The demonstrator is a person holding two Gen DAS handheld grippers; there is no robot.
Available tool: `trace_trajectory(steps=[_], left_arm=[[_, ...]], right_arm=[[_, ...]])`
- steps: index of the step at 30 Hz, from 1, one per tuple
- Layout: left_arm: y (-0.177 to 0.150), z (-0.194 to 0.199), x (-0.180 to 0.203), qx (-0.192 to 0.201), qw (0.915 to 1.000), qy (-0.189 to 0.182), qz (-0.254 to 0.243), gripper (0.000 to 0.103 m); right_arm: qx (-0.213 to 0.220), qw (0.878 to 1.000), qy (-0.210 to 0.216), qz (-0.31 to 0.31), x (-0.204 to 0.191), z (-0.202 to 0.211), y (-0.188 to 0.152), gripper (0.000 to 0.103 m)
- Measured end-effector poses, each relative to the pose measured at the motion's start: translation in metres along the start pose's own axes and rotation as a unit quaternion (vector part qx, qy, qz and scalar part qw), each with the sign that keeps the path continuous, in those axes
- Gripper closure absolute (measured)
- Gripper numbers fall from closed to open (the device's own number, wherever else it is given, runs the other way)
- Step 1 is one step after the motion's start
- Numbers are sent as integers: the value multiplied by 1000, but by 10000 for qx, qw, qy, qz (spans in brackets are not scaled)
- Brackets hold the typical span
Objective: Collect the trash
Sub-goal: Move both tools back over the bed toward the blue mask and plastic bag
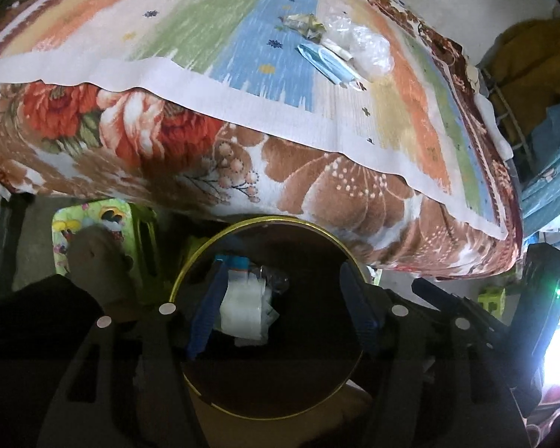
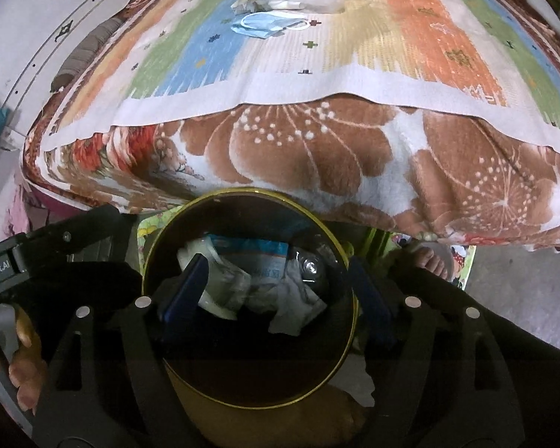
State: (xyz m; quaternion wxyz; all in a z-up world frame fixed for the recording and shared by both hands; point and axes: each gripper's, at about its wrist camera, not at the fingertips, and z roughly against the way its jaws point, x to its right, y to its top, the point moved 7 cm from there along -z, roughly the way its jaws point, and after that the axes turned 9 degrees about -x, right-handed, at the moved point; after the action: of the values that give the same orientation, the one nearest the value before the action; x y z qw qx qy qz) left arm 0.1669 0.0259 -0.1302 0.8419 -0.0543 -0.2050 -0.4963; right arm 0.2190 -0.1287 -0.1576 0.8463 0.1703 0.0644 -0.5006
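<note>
On the bed's striped cloth [image 2: 354, 71], at twelve o'clock from both spread, empty tools, lies the crumpled blue face mask [image 2: 265, 24], long axis crosswise; right tool [image 2: 280, 291] nearer, left tool [image 1: 280, 298] over the gold-rimmed round bin [image 2: 349, 287].

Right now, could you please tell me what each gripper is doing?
Left gripper: open, holding nothing, over the bin.
Right gripper: open, holding nothing, over the same bin.

Both wrist cameras look steeply down from close above into the round dark gold-rimmed bin [image 1: 190, 272] [image 2: 153, 246], facing the striped pastel bedsheet [image 1: 205, 37] [image 2: 410, 37] beyond; both views share bin and bed.
</note>
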Motion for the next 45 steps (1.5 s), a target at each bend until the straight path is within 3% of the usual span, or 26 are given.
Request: trace_trajectory(steps=[11, 15, 21, 29, 36, 45], left_arm=[[25, 21, 5, 288, 9995, 31, -126, 21], [39, 37, 4, 649, 9971, 317, -222, 6], [67, 51, -1, 1041, 9917, 710, -240, 6], [94, 47, 1, 869, 9951, 429, -208, 6], [122, 45, 9, 993, 9943, 244, -304, 6], [157, 28, 7, 904, 9956, -218, -135, 6]], right_arm=[[514, 9985, -113, 176, 2, 30, 25, 17], [737, 9968, -56, 303, 4, 51, 44, 9], [975, 9949, -105, 227, 14, 66, 70, 9], [1357, 9900, -270, 281, 17, 80, 99, 9], [1673, 9847, -334, 364, 17, 88, 125, 9], [1859, 9802, -434, 531, 14, 86, 155, 9]])
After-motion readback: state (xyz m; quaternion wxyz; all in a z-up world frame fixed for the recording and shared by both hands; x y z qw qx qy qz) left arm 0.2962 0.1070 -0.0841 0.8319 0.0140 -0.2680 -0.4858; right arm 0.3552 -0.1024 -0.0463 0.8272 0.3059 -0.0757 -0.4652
